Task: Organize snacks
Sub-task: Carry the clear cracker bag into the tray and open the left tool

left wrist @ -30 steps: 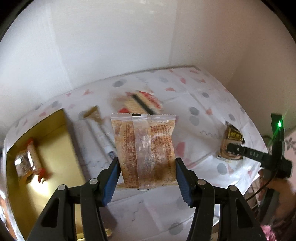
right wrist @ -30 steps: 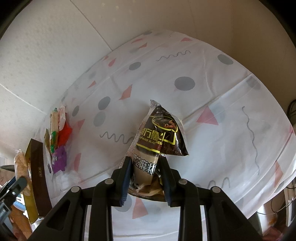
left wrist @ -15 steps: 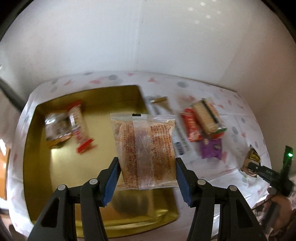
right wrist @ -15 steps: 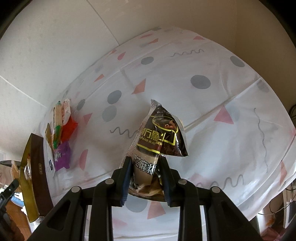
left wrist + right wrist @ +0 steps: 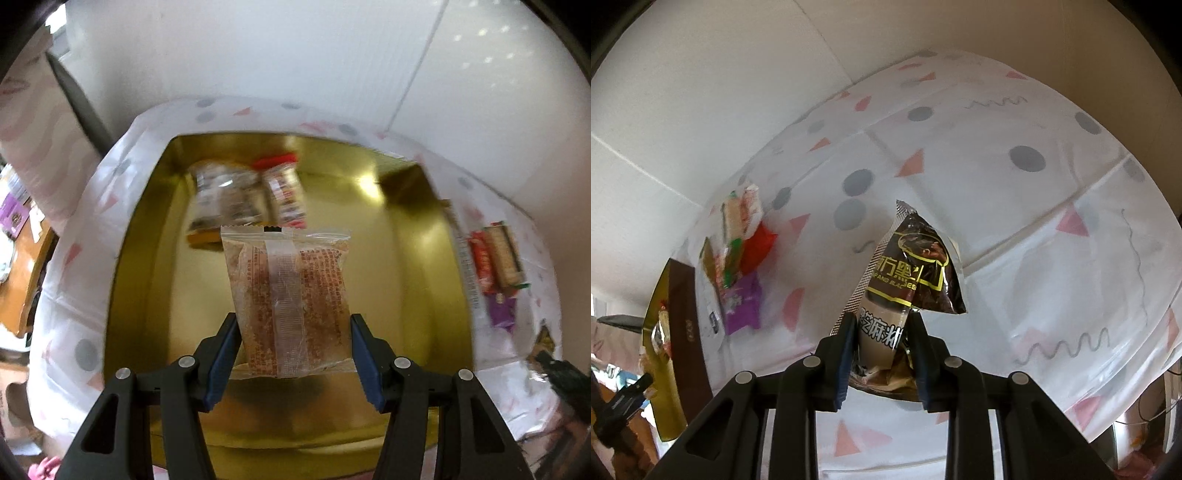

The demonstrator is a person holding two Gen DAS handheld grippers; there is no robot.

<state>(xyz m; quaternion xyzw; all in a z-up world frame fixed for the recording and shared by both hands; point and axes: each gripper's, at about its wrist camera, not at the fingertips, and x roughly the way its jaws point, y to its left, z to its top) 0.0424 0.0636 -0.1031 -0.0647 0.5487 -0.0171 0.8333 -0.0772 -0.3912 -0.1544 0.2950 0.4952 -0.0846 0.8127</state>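
Observation:
My left gripper (image 5: 291, 354) is shut on a clear packet of orange-brown crackers (image 5: 290, 295) and holds it above the middle of a gold tray (image 5: 147, 280). Two snack packets (image 5: 247, 195) lie at the tray's far end. My right gripper (image 5: 881, 354) is shut on a dark brown snack packet (image 5: 908, 273), held above the patterned tablecloth (image 5: 1015, 229). The gold tray shows at the far left in the right wrist view (image 5: 665, 387).
A cluster of loose snacks, red, green and purple, lies on the cloth just right of the tray (image 5: 496, 266) and shows left of centre in the right wrist view (image 5: 742, 266). White walls close the back. A wooden surface (image 5: 18, 280) lies beyond the table's left edge.
My left gripper has swung left with the cracker packet, from over the loose snacks to over the middle of the tray. The right gripper has shifted slightly, still holding the brown packet.

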